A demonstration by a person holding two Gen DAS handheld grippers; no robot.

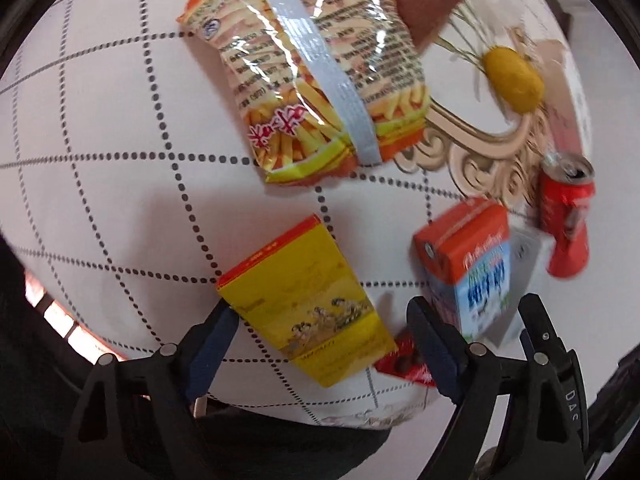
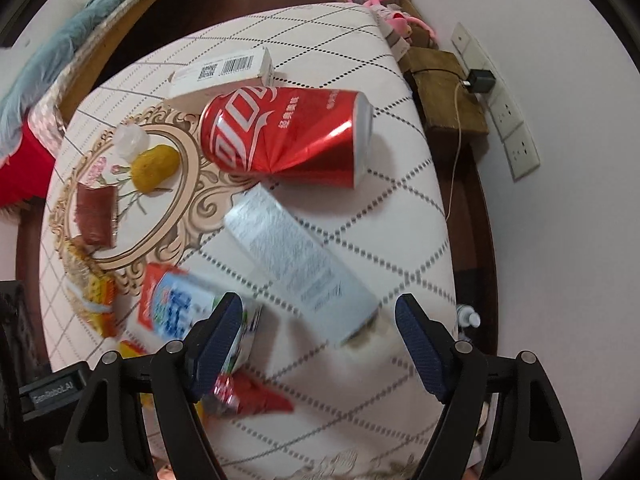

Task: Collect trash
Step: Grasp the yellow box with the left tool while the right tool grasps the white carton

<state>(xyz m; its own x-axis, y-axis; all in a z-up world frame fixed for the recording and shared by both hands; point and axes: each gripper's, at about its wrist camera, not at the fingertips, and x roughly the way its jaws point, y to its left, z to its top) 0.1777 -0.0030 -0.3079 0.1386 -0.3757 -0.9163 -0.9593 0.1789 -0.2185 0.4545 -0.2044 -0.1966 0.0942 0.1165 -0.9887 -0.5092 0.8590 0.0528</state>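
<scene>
Trash lies on a white quilted table (image 1: pixel 100 200). My left gripper (image 1: pixel 322 336) is open, its jaws on either side of a yellow box (image 1: pixel 308 300). An orange chip bag (image 1: pixel 304 76) lies beyond it. A milk carton (image 1: pixel 468 264) and a dented red cola can (image 1: pixel 568 216) sit to the right. My right gripper (image 2: pixel 318 334) is open over the near end of a grey-white box (image 2: pixel 300 264). The cola can (image 2: pixel 288 132) lies on its side beyond that box. The milk carton (image 2: pixel 176 304) sits by the right gripper's left finger. A red wrapper (image 2: pixel 256 396) lies below.
A yellow lump (image 2: pixel 154 166), a brown packet (image 2: pixel 96 216) and a crumpled white piece (image 2: pixel 130 140) lie on the table's ornate centre print. A white barcode box (image 2: pixel 224 72) lies at the back. The table edge drops to dark floor, with a wall (image 2: pixel 568 80) and sockets on the right.
</scene>
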